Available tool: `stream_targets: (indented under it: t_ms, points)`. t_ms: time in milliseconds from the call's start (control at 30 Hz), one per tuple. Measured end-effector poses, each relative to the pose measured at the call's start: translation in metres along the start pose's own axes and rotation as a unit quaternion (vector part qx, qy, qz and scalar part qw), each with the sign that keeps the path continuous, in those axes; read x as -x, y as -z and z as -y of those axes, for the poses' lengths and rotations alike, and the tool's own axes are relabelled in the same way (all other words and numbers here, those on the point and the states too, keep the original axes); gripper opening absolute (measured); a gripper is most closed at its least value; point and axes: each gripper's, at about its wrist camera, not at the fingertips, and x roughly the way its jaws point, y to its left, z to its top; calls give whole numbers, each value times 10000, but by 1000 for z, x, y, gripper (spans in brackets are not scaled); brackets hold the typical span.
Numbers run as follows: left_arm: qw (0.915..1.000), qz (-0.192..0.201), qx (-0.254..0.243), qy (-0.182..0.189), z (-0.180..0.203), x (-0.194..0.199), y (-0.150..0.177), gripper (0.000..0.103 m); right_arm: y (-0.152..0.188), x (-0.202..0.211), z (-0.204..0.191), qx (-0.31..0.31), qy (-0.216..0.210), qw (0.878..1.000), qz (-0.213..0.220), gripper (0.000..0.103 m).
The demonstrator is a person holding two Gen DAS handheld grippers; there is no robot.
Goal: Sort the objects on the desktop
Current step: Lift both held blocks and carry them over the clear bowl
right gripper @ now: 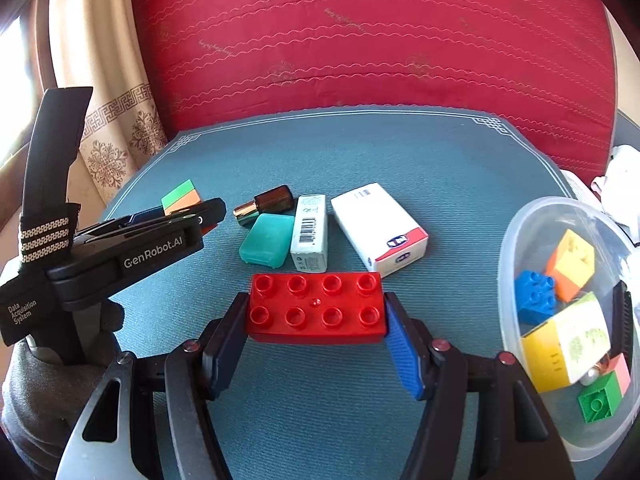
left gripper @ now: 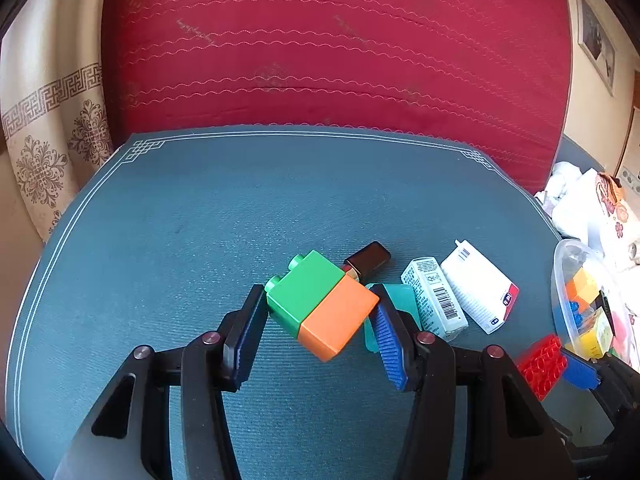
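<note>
My left tongs pinch a chunky plastic block, green half with studs joined to an orange half, at the centre of the left wrist frame, tilted, the black finger against the green end and the blue ribbed pad against the orange end; I cannot tell whether it is clear of the counter. My right tongs pinch a flat red plastic brick with eight studs by its two short ends, low in the middle of the right wrist frame, studs facing up. Just above the red brick in that frame lie a teal plastic case with rounded corners, a small brown bottle with a shiny metal neck lying on its side and touching the case's upper edge, a narrow pale carton with a barcode beside the case, and a white carton with a red end to the right of it. All rest on the blue-green textured mat with a white line border covering the counter. At the right edge a clear plastic tub holds a blue studded block, an orange and yellow block, a yellow and white box and a green block. A red quilted cushion fills the top of the frame, and a patterned cream curtain hangs at the upper left.
</note>
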Motion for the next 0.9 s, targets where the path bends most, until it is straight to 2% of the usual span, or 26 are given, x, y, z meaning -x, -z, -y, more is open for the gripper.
stream_targets:
  t_ms: [900]
  points:
    - [9957,226,-695,572,64,21,2,55,3,53,66,-719,692,9936,520,69]
